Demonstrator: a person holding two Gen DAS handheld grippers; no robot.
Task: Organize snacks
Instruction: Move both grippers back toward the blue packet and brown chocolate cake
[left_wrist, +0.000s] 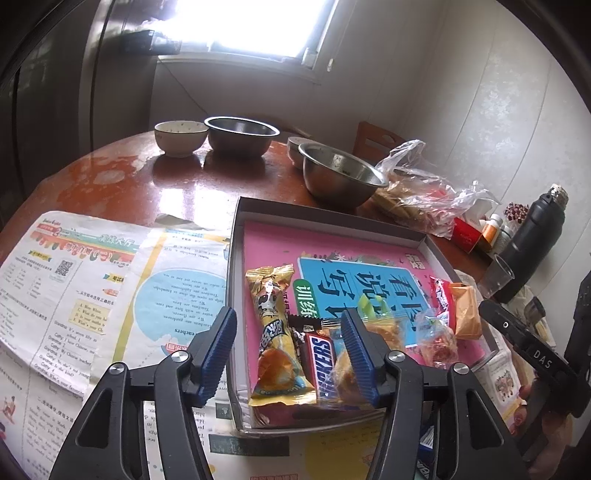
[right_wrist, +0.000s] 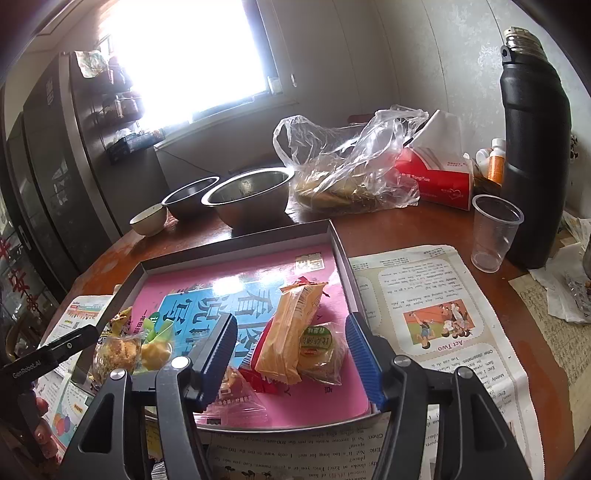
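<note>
Over the shallow box (left_wrist: 236, 236) on the desk (left_wrist: 122, 177), both grippers' jaws gape empty above gathered snacks (right_wrist: 295, 332), apparently placed there for tidiness.

Wrapped snacks (left_wrist: 280, 332) lay flat inside a shallow tray (left_wrist: 236, 229) near the desk's front edge.
</note>
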